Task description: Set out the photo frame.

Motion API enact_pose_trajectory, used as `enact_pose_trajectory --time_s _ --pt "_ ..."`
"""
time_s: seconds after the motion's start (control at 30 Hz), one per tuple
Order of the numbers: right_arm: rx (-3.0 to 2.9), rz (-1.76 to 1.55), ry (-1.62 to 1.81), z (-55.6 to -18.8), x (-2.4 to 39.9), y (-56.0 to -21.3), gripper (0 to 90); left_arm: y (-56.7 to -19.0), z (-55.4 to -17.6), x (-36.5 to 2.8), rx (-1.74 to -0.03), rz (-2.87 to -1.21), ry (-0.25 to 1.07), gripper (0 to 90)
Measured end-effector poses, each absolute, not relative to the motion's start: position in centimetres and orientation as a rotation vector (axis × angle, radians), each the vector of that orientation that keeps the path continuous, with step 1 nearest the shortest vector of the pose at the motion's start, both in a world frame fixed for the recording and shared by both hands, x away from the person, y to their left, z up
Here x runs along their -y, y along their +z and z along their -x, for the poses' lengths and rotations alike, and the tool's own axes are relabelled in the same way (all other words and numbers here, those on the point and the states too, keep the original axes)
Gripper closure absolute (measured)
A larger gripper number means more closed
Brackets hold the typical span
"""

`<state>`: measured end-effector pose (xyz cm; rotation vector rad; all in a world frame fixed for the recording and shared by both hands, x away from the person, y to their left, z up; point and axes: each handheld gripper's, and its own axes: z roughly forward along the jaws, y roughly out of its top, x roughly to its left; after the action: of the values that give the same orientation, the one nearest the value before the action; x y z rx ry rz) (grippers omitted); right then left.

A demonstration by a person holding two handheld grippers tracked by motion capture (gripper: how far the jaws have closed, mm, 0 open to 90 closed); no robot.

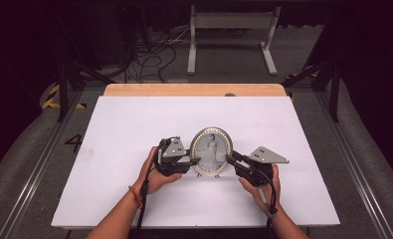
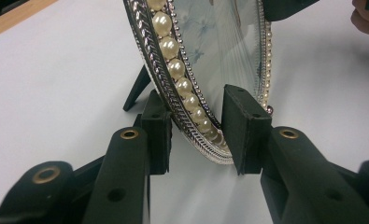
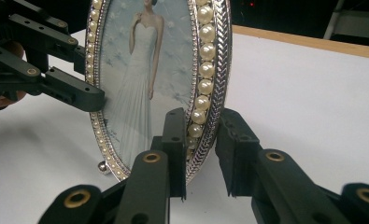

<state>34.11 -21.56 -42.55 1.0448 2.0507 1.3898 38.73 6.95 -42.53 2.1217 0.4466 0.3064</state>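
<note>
High view: the oval picture frame (image 1: 212,151) is standing upright on the white table (image 1: 134,124), with the left gripper (image 1: 193,161) and right gripper (image 1: 230,159) meeting its two side edges.
Left gripper view: the jaws are clamping the frame's pearl rim (image 2: 176,69); its back stand (image 2: 136,87) is resting on the table.
Right gripper view: the jaws are gripping the opposite rim; the left gripper (image 3: 98,100) is holding the far edge.

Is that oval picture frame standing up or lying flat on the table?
Standing up. The picture frame rests on its lower edge with its back leg propped on the table.
</note>
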Motion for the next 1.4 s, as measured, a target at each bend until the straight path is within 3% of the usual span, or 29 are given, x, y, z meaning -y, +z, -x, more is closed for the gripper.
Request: enact_pose_trajectory --time_s 1.4 --pt "-2.113 -0.949 1.288 -33.90 20.92 -42.53 71.0 -42.76 -38.15 -6.84 -0.440 -2.127 0.392 58.2"
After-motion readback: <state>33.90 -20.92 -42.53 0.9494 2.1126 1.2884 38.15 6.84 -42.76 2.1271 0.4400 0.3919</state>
